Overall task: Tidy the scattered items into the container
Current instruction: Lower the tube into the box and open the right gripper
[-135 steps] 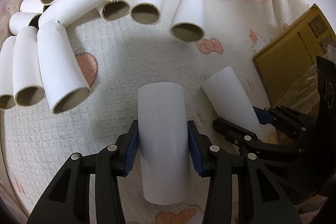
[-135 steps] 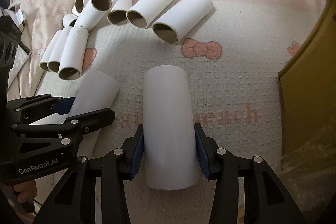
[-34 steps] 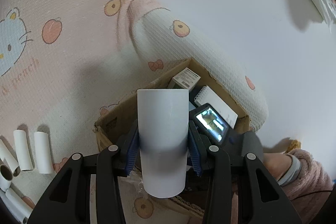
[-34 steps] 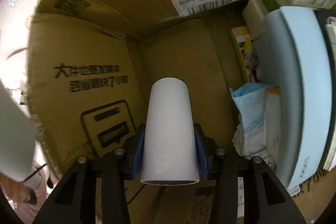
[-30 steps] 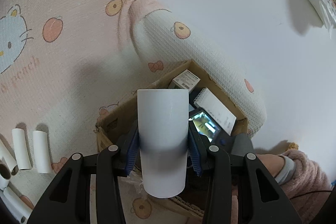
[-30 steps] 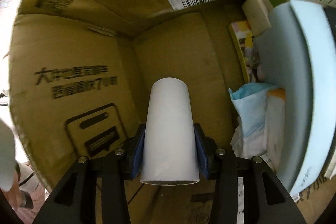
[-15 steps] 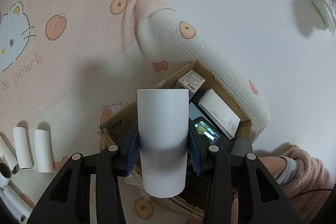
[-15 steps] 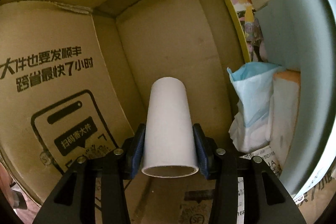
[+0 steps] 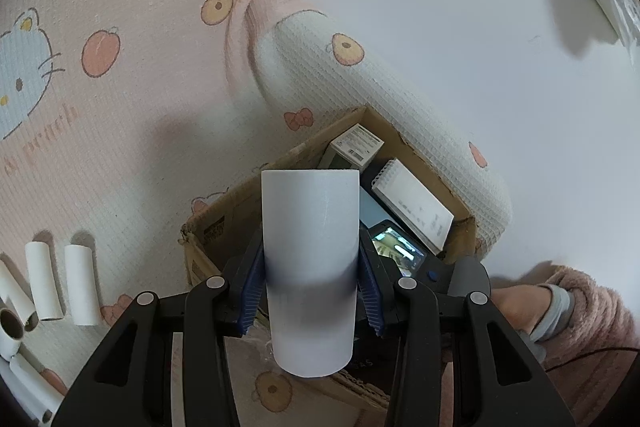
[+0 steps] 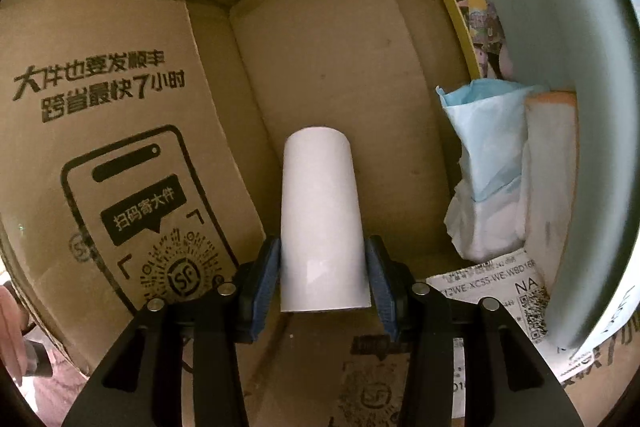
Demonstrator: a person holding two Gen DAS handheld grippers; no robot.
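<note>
Claws both loaded. Left claw (image 9: pixel 311 293) is clamped on a white paper tube (image 9: pixel 310 263), blue pads (image 9: pixel 250 291) pressing its two sides, tube pointing straight out along the fingers. It hangs above the cardboard box (image 9: pixel 224 211), which sits on the pink cartoon-print blanket (image 9: pixel 120 131) against a rolled white edge of that blanket. Inside the box from this view: a small white carton (image 9: pixel 356 143), a spiral notepad (image 9: pixel 416 205), and the back of the right unit with its lit screen (image 9: pixel 396 251). Person's hand in a fuzzy pink sleeve (image 9: pixel 576 311) at right.

Right claw (image 10: pixel 323 277) is down inside the box, jaws closed on a second white tube (image 10: pixel 322 231); pads touch both sides near its near end. Can't tell whether the far end touches the box floor. Box wall (image 10: pixel 120 147) at left carries black Chinese print, a phone graphic and a QR code. To the right of the tube: crumpled blue-and-white paper (image 10: pixel 484 179), a grey-blue panel (image 10: pixel 560 67), a yellow-edged booklet (image 10: pixel 476 15), a shipping label (image 10: pixel 492 287).

Loose tubes (image 9: pixel 80 285) lie on the blanket at lower left of the left view, well apart from the box.
</note>
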